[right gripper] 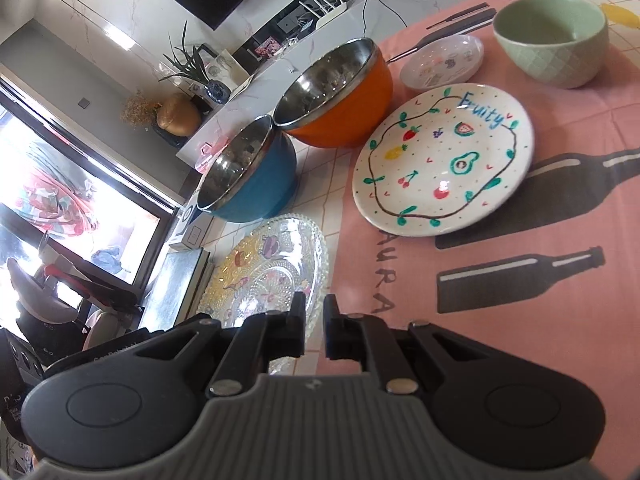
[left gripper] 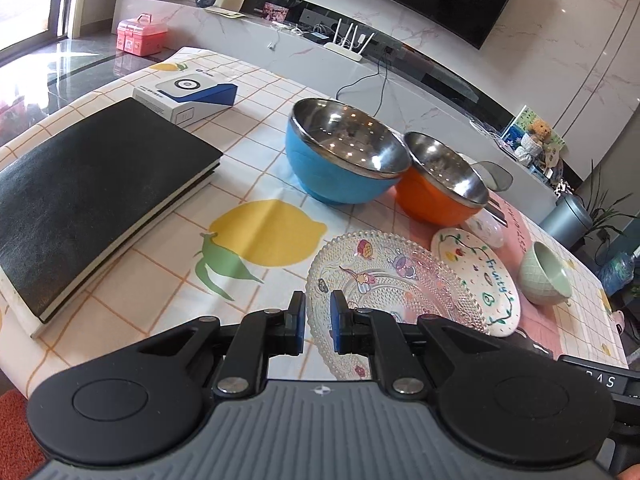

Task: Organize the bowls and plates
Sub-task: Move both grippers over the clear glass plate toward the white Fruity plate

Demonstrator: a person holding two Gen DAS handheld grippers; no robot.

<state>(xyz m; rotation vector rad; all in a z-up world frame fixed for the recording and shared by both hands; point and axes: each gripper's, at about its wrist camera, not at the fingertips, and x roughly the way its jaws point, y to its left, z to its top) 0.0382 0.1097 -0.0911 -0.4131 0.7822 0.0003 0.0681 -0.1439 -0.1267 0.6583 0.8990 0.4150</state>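
Observation:
A clear embossed glass plate [left gripper: 396, 280] [right gripper: 272, 268] lies on the table. My left gripper [left gripper: 318, 322] has its jaws nearly closed at the plate's near rim. My right gripper [right gripper: 314, 330] is nearly closed over the same plate's edge. I cannot tell if either grips the rim. Beyond stand a blue steel-lined bowl [left gripper: 340, 152] [right gripper: 248, 176] and an orange one [left gripper: 440, 184] [right gripper: 336, 96], side by side. A white "Fruity" plate [left gripper: 480, 280] [right gripper: 444, 160], a small clear saucer [right gripper: 442, 62] [left gripper: 486, 228] and a pale green bowl [left gripper: 546, 278] [right gripper: 554, 38] lie to the right.
A black notebook [left gripper: 92, 196] and a white-blue box [left gripper: 184, 94] lie at the table's left. A pink placemat with bottle prints [right gripper: 520, 280] covers the right side. A TV console with a router [left gripper: 348, 42] stands behind the table.

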